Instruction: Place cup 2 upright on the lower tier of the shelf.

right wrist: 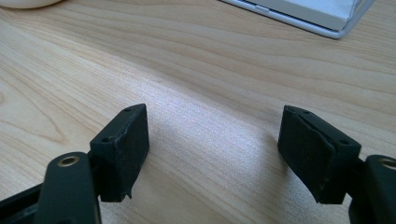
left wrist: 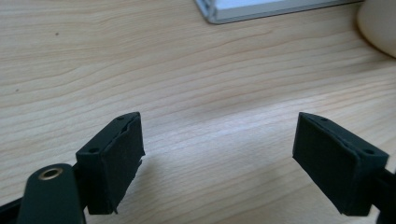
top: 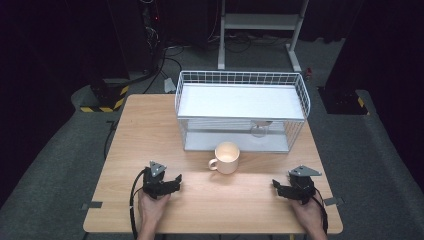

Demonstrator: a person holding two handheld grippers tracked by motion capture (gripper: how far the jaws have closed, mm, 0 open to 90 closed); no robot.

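The cream mug [top: 227,157] stands upright on the wooden table [top: 150,125], ahead of both pairs of jaws and between them, nearer the left gripper [top: 172,184] than the right gripper [top: 280,190], and touched by neither. From the left gripper's own camera the mug [left wrist: 379,25] is cut off at the upper right corner, just a curved pale wall; from the right gripper's camera only a sliver of its base [right wrist: 28,3] shows at the top left edge. Its handle points toward the left gripper's side.

Both grippers rest low over the near part of the table, each in a hand. The left gripper [left wrist: 218,163] has its jaws spread wide with bare wood between the pads and nothing held. The right gripper [right wrist: 214,156] stands the same way, wide apart and empty.

Beyond the mug, farther from the jaws, sits a white wire rack [top: 241,111] with two shelves. Under its upper shelf something small and round with a glassy look [top: 260,129] is hard to make out through the wires. Only a corner of the rack's base [left wrist: 261,10] reaches the left gripper view, and likewise a corner [right wrist: 317,14] in the right gripper view. Nothing lies between either pair of jaws and the mug. The room behind is dark.
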